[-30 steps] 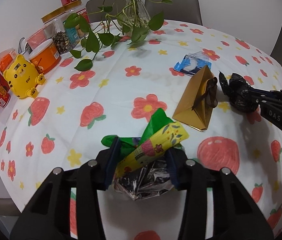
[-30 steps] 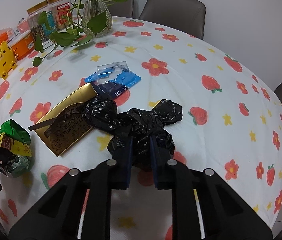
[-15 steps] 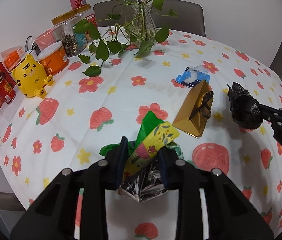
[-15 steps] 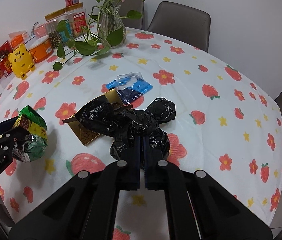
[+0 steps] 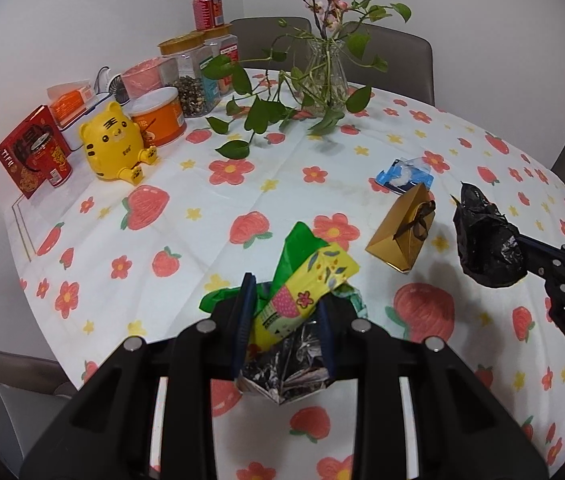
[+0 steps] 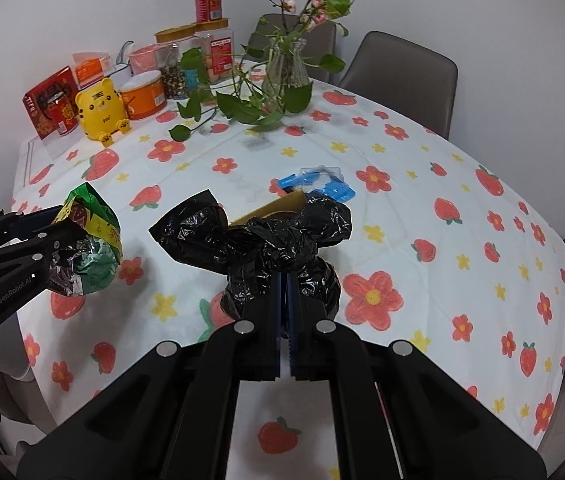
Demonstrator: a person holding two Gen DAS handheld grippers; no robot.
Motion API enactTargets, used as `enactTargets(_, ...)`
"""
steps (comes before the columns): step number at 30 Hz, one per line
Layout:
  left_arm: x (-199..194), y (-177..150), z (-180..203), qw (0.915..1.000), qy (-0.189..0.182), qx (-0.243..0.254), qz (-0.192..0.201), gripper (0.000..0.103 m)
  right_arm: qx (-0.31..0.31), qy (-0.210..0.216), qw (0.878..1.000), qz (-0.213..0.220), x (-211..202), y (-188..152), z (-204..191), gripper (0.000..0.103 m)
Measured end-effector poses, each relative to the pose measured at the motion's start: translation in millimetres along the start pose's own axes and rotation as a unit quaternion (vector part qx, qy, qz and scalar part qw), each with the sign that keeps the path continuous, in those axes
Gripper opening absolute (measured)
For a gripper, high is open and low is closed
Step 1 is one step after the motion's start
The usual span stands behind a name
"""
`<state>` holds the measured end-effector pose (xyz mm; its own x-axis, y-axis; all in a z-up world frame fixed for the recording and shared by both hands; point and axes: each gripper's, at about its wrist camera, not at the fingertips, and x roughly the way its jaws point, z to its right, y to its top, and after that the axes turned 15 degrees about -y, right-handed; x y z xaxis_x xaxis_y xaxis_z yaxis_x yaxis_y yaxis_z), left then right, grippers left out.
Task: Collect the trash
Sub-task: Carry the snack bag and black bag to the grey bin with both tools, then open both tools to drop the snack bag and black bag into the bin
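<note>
While both tools hang above the flowered tablecloth [image 5: 210, 208], each one carries a piece of rubbish clear of the table. The left gripper [image 5: 284, 312] is clamped on a crumpled snack wrapper [image 5: 302, 288] (yellow and green outside, silver foil inside), its blue pads pressing the bundle from both sides so that the foil end bulges below the jaws and the printed end sticks up past them; in the right wrist view the same wrapper [image 6: 90, 240] shows at the left edge, held in the air over the cloth. The right gripper [image 6: 284, 292] has its jaws squeezed together on a black plastic bag [image 6: 266, 240], pinching a thin fold of it so that almost no gap shows between the pads, while the rest of the bag puffs out in two lobes above and a knot around the fingertips; from the left wrist view that bag [image 5: 486, 240] hangs off the table at the right. On the cloth between the two loads lies a gold triangular gift box [image 5: 402, 232] with a dark ribbon, and just beyond it a blue blister pack [image 5: 404, 172]. Farther back stands a glass vase [image 5: 326, 76] with trailing green leaves, and to its left a yellow tiger figure [image 5: 114, 144], an orange tub [image 5: 158, 116], jars and a red can [image 5: 207, 11].
</note>
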<state>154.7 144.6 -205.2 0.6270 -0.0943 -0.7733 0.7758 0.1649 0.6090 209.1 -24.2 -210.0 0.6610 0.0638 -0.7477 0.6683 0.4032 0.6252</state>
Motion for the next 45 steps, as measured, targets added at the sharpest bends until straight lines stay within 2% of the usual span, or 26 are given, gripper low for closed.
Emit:
enactTargets(9, -51, -28, -51, 0.9957, 0.051, -0.071, 0.03, 0.029, -0.071, 0.061, 0.995, 0.033, -27, 12, -66, 0.002)
enactTargets(14, -86, -53, -99, 0.9879, 0.089, -0.119, 0.042, 0.029, -0.123, 0.103, 0.986, 0.052, -44, 22, -127, 0.002)
enactTargets(18, -122, -79, -146, 0.9781, 0.118, -0.163, 0.052, 0.029, -0.167, 0.138, 0.974, 0.068, -64, 29, -188, 0.002)
enactTargets(24, -191, -130, -231, 0.9579, 0.169, -0.223, 0.064, 0.029, -0.226, 0.198, 0.949, 0.094, -106, 30, -297, 0.002)
enactTargets(33, -290, -215, -334, 0.9215, 0.234, -0.301, 0.072, 0.029, -0.318, 0.303, 0.892, 0.107, -177, 4, -461, 0.002)
enactTargets(39, -324, -261, -369, 0.8995, 0.254, -0.348, 0.074, 0.029, -0.356, 0.347, 0.863, 0.097, -207, -18, -537, 0.002)
enactTargets(45, -334, -280, -381, 0.8851, 0.259, -0.379, 0.076, 0.029, -0.393, 0.365, 0.839, 0.086, -222, -30, -583, 0.002)
